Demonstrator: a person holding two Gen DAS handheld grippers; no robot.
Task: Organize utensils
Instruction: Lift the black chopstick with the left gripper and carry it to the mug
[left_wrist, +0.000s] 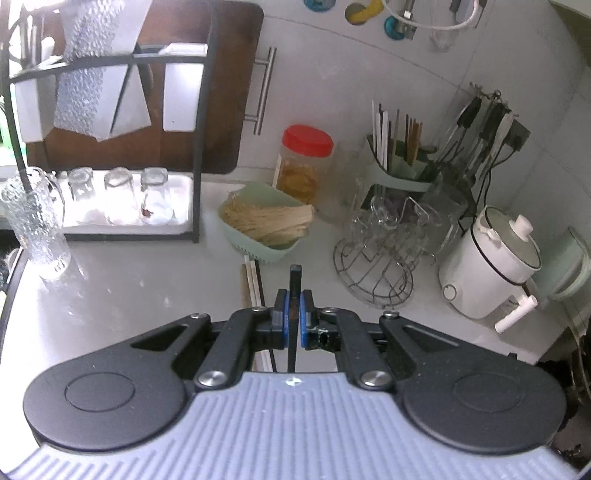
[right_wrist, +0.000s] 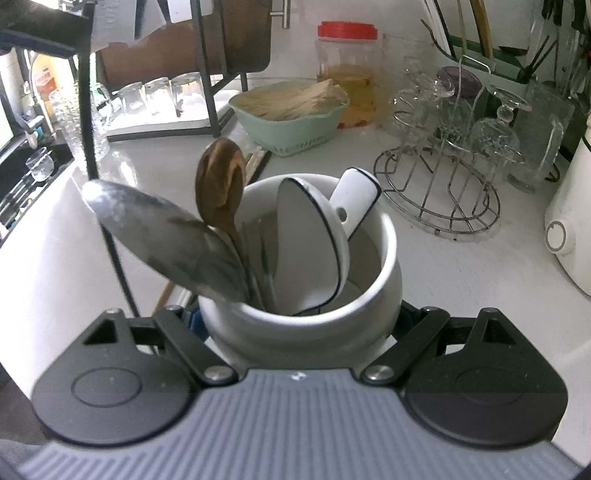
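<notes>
In the left wrist view, the left gripper (left_wrist: 293, 314) is seen clamped narrowly on a thin black chopstick (left_wrist: 294, 291), held upright between the blue pads (left_wrist: 282, 314); just beyond it, a few pale chopsticks (left_wrist: 251, 284) lie flat on the white counter (left_wrist: 147, 280). Only the right wrist view shows the right gripper (right_wrist: 299, 325), spread wide and closed around a white ceramic holder (right_wrist: 369, 280); a metal spoon (right_wrist: 159, 229), a wooden spoon (right_wrist: 221, 177) and two white ceramic spoons (right_wrist: 314, 236) are stood inside it. Farther off, a green basket (left_wrist: 275, 251) of pale sticks and a red-lidded jar (left_wrist: 306, 162) are seen in both views; the white cooker (left_wrist: 491, 258) is shown whole only from the left wrist.
</notes>
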